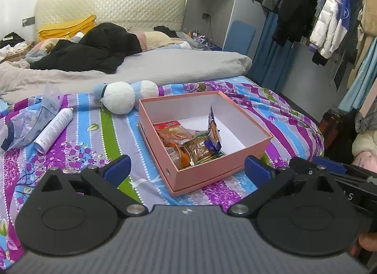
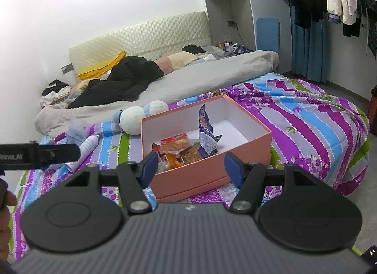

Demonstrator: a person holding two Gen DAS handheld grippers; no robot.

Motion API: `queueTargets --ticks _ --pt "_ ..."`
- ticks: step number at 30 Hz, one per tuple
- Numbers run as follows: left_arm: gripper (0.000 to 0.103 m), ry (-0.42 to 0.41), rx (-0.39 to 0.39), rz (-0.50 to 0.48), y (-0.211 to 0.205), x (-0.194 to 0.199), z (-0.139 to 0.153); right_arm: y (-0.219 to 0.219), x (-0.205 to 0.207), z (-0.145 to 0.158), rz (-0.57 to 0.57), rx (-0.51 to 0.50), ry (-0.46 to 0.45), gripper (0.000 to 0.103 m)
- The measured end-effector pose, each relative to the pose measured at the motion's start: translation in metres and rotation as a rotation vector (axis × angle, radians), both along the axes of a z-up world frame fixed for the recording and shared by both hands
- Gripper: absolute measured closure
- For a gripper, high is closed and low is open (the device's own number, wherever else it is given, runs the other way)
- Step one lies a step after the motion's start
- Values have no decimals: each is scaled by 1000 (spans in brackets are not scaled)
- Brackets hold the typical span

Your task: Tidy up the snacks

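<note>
The snack packets (image 1: 190,143) lie bunched in the near corner of the open pink box (image 2: 207,175) on the bed, so the left claw (image 1: 187,170) and right claw (image 2: 190,168) hover apart and empty, seemingly done loading.

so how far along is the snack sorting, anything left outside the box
Done: several snack packets sit in the near corner of the pink box, with a blue packet standing upright among them. In hand: nothing; the left gripper and right gripper are both open and empty. Left: no loose snacks show on the bedspread, only a spray can and plush toy. No lid is visible.
</note>
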State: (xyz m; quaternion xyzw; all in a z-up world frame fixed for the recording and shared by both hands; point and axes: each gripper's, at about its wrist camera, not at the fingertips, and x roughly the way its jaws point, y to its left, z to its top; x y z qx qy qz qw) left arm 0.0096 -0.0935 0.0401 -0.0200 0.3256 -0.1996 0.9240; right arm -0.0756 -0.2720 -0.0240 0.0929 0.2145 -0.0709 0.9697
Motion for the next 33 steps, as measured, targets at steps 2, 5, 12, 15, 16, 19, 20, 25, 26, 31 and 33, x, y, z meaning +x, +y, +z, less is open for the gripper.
queueTargets --ticks 2,5,12,15,16,19,20,25,26,31,33 --pt "0 1 -2 2 0 0 0 1 0 1 4 -3 -4 38" --pt "0 -2 0 6 1 0 1 3 0 1 22 -8 -2 34" --pt "0 -2 1 11 2 -2 3 4 1 1 4 -36 0 0" --pt "0 3 -1 16 3 -3 2 3 1 1 9 -22 1 0" --pt "0 5 -2 16 3 -4 2 3 1 1 10 -17 0 0" --pt "0 5 2 20 3 -4 3 3 0 1 15 -15 -4 0" --pt "0 7 4 21 3 -5 3 3 -1 2 15 -15 -5 0" --pt "0 12 6 26 2 -6 5 2 -1 3 11 -8 -8 0" --pt "0 11 7 27 2 -6 5 2 -2 3 9 -7 -10 0" --pt "0 17 5 25 1 -7 6 3 -2 4 8 -3 -14 0" --pt "0 15 8 27 2 -7 6 3 -2 4 8 -4 -16 0"
